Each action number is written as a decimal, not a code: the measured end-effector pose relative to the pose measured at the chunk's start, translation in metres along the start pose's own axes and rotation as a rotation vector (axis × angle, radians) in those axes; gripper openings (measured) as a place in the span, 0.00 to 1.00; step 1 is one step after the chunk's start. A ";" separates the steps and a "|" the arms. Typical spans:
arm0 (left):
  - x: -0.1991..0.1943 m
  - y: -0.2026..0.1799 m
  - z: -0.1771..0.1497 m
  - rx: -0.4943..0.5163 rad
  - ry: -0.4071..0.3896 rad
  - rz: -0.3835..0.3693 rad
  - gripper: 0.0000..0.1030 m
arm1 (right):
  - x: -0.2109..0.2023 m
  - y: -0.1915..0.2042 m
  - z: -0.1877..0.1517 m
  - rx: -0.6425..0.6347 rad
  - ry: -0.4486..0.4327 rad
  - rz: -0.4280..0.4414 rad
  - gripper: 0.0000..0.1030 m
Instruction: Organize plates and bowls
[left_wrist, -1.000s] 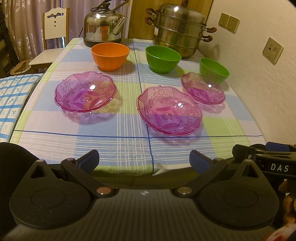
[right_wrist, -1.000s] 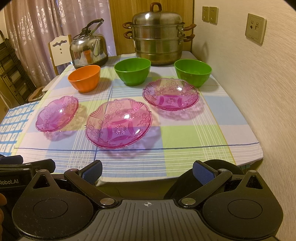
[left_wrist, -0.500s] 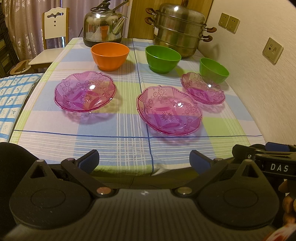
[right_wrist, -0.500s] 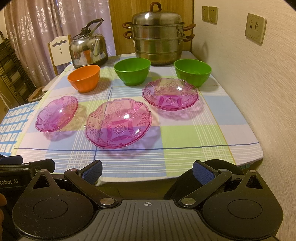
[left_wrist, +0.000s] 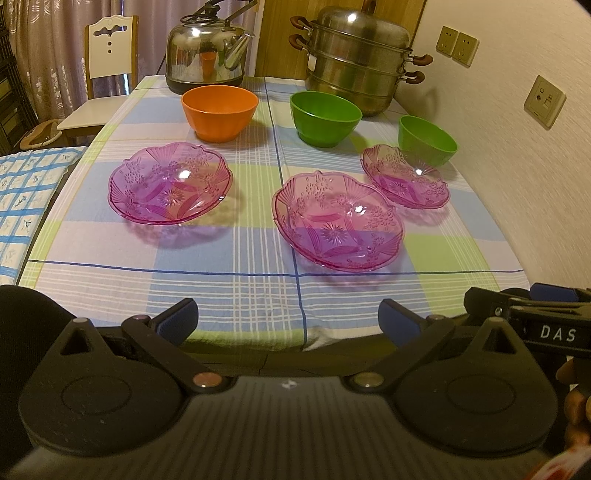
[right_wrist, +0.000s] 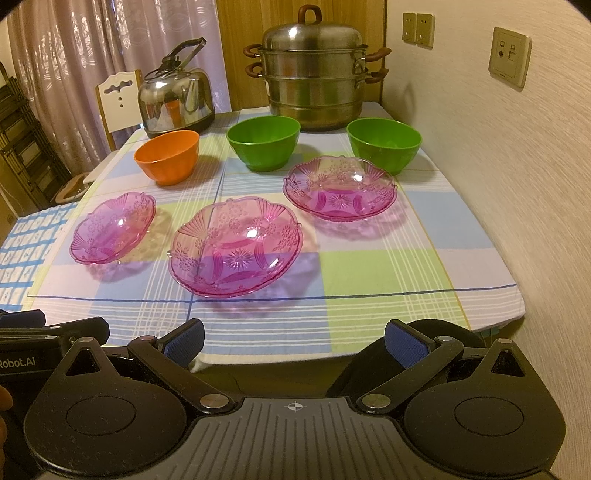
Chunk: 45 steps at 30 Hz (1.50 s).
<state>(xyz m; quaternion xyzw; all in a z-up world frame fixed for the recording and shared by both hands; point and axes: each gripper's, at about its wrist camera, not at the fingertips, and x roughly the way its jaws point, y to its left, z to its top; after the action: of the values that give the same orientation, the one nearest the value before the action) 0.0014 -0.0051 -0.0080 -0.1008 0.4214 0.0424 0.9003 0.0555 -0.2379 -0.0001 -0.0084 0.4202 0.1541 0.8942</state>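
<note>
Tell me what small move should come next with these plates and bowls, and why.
Probably ease the right gripper forward toward the middle pink plate. Both grippers are open, empty, and short of the table's near edge, and that plate lies closest, so it seems the easiest one to start a stack with.

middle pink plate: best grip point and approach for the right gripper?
Pinch the near scalloped rim of the middle pink plate, coming in low from the front table edge. The rim flares up off the tablecloth, so one finger can slip under. The right gripper is open, facing it.
</note>
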 end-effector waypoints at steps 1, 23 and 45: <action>0.000 0.000 0.000 0.000 0.000 0.000 1.00 | 0.000 0.000 0.000 0.000 0.000 0.000 1.00; -0.002 0.013 0.012 -0.028 -0.030 -0.012 1.00 | 0.006 0.012 0.010 -0.022 0.001 0.030 1.00; 0.008 0.130 0.108 -0.016 -0.101 -0.010 1.00 | 0.060 0.083 0.076 -0.078 -0.077 0.247 1.00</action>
<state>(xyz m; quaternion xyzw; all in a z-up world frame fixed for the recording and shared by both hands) 0.0664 0.1449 0.0340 -0.1076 0.3744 0.0462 0.9198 0.1245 -0.1324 0.0133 0.0144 0.3773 0.2794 0.8828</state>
